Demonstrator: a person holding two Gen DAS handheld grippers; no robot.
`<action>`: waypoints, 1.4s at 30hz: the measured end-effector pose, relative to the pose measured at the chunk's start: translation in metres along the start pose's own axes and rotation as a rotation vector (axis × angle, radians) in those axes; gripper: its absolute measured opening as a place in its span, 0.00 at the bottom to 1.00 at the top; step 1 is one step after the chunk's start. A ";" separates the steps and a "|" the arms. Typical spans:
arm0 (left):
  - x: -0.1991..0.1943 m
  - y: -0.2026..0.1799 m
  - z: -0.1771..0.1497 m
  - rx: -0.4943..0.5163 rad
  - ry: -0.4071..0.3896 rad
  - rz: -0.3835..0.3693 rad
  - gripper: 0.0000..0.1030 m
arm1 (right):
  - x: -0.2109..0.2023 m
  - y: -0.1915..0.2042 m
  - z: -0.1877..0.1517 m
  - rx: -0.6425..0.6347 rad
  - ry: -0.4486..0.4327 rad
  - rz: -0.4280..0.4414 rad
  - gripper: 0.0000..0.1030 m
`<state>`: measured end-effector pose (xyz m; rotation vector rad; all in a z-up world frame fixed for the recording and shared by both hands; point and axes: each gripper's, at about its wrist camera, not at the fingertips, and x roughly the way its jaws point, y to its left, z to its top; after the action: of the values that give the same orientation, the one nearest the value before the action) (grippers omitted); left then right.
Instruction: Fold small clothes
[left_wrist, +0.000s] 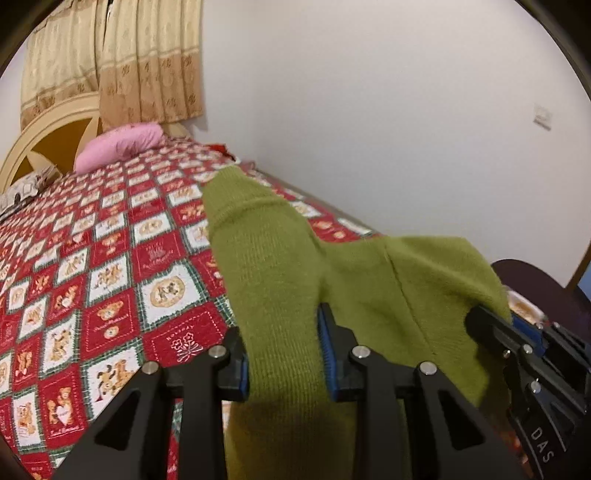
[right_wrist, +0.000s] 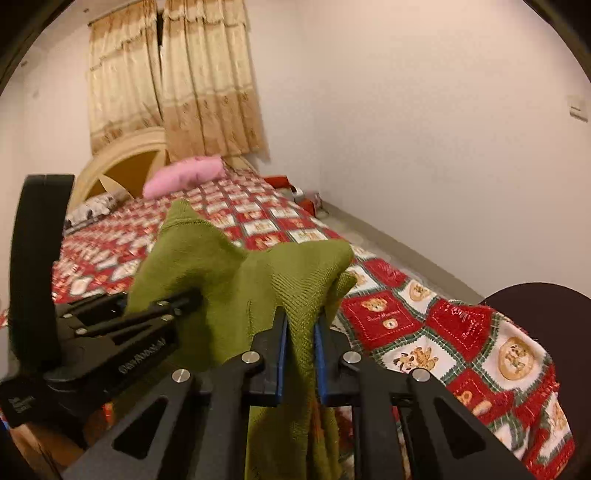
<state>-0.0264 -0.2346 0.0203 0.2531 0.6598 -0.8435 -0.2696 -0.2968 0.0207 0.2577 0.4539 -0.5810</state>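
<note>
A small green knitted garment (left_wrist: 280, 266) is held up over the bed between both grippers. My left gripper (left_wrist: 282, 354) is shut on one part of it, with cloth running between its blue pads and hanging below. In the left wrist view the right gripper (left_wrist: 491, 325) clamps the garment's other edge at the right. In the right wrist view my right gripper (right_wrist: 300, 343) is shut on the green garment (right_wrist: 236, 280), which drapes down between the fingers. The left gripper (right_wrist: 184, 301) shows there at the left, also gripping the cloth.
The bed carries a red, white and green teddy-bear patchwork cover (left_wrist: 110, 280), also seen in the right wrist view (right_wrist: 443, 332). A pink pillow (left_wrist: 118, 146) lies by the cream headboard (left_wrist: 48, 136). A white wall runs along the right side. A dark round object (right_wrist: 543, 317) sits at right.
</note>
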 end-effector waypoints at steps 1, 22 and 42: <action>0.007 0.003 0.000 -0.014 0.020 0.006 0.30 | 0.007 -0.002 -0.001 -0.006 0.012 -0.010 0.12; 0.060 0.061 -0.003 -0.302 0.281 -0.028 0.78 | 0.119 -0.105 -0.005 0.438 0.489 0.356 0.62; 0.088 0.015 -0.003 -0.050 0.241 0.208 0.75 | 0.169 -0.060 0.019 0.082 0.369 0.258 0.13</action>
<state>0.0264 -0.2767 -0.0382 0.3752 0.8623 -0.6006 -0.1729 -0.4308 -0.0504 0.4980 0.7415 -0.2975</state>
